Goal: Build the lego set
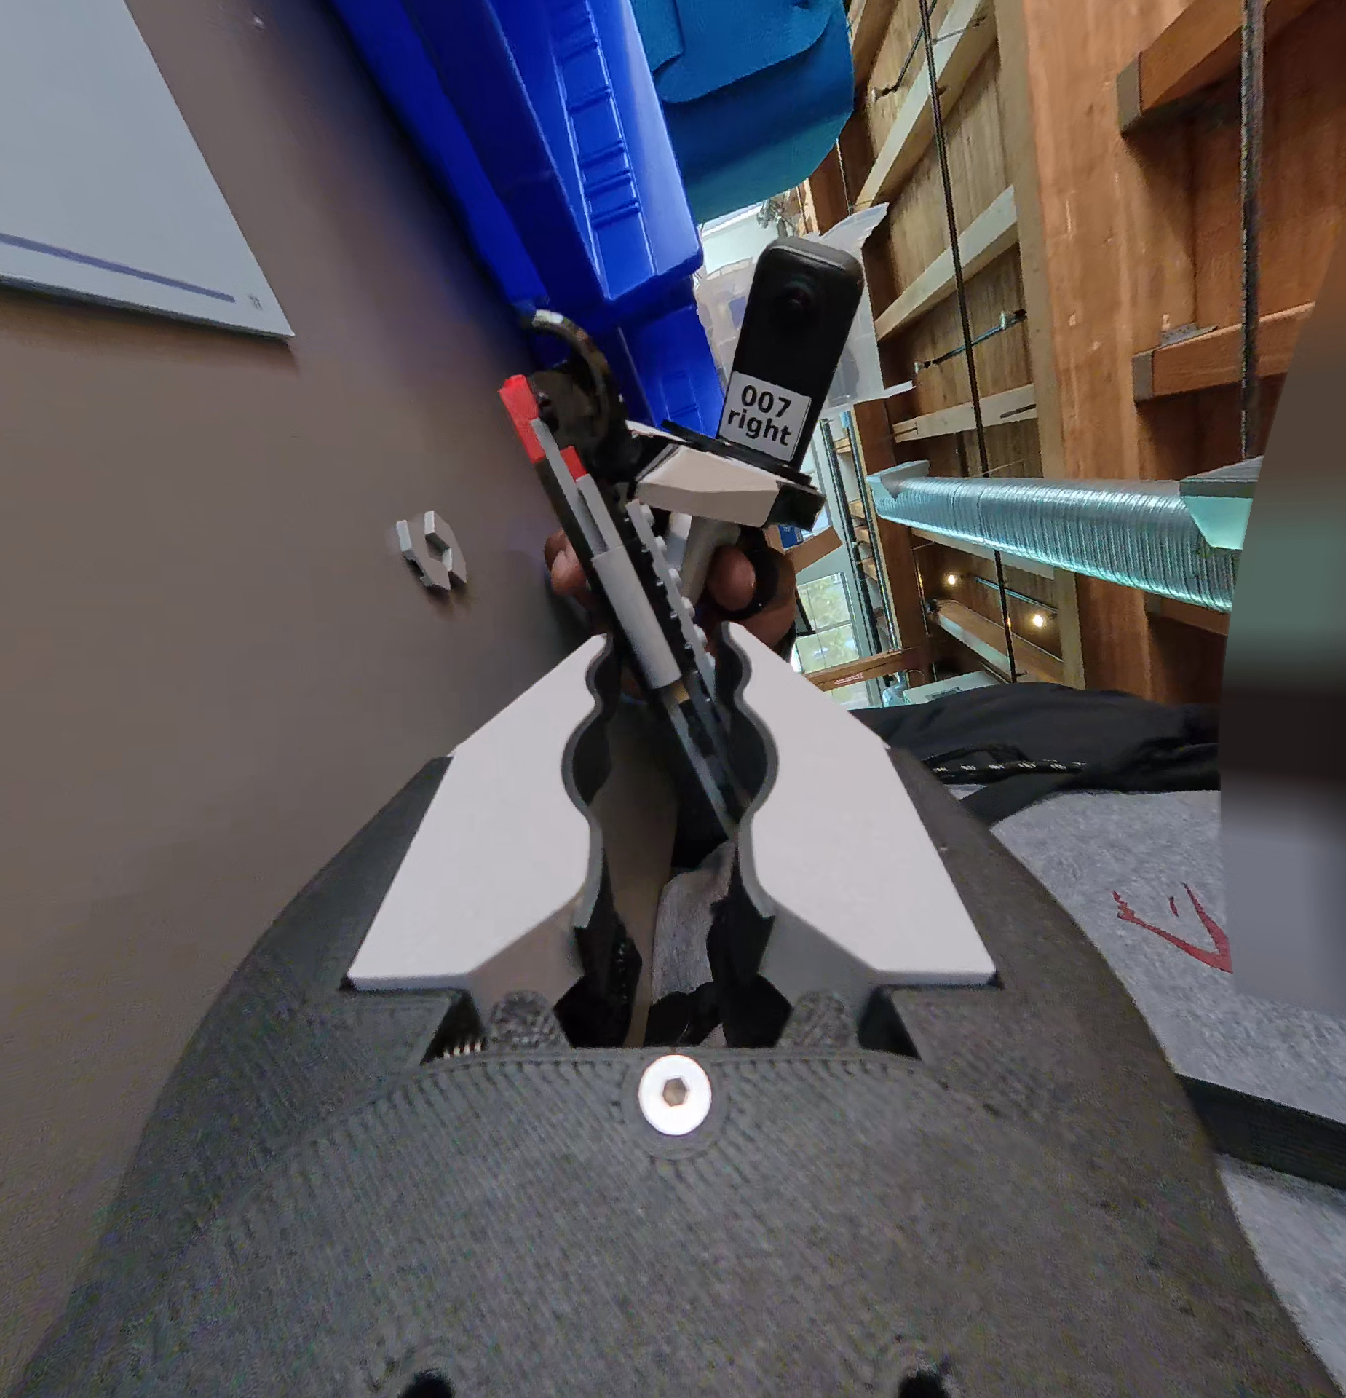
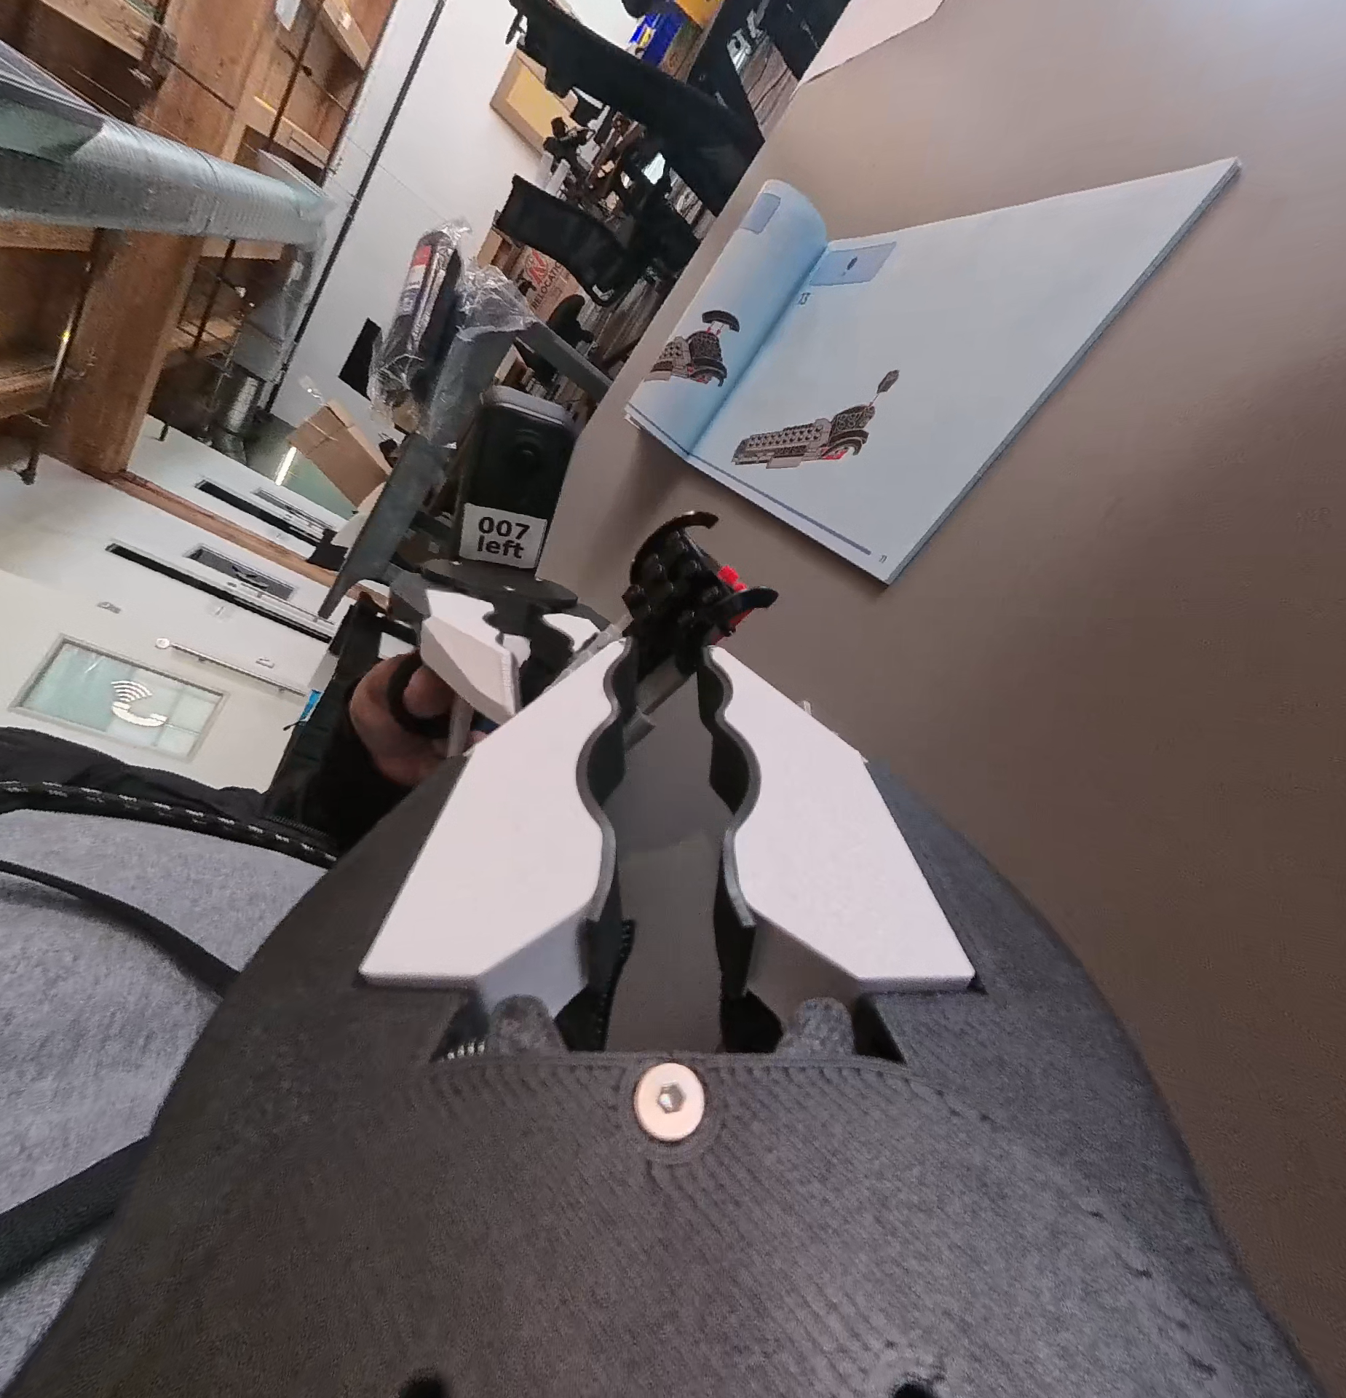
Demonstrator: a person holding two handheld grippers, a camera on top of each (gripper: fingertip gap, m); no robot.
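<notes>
1. Left gripper (image 1: 666, 650): white fingers closed on the long lego model (image 1: 639, 605), which runs up between them and out past the tips. Model is black and light grey, with red pieces at the far end.
2. Right gripper (image 2: 658, 658): fingertips pinched on the same lego model (image 2: 681, 598), at its black end with a curved fender piece and a red part. Both grippers hold the model in the air above the brown table (image 1: 201, 681).
3. The right gripper also shows in the left wrist view beyond the model, with a hand (image 1: 730, 582) on its handle and a black camera (image 1: 794, 318) on top.
4. A small grey lego piece (image 1: 431, 548) lies on the table, left of the model.
5. An open instruction booklet (image 2: 957, 340) lies on the table, beyond the model and to its right in the right wrist view.
6. Blue bins (image 1: 579, 151) stand behind the model at the table's far side.
7. Grey felt mat (image 2: 72, 945) lies near the grippers' bases.
</notes>
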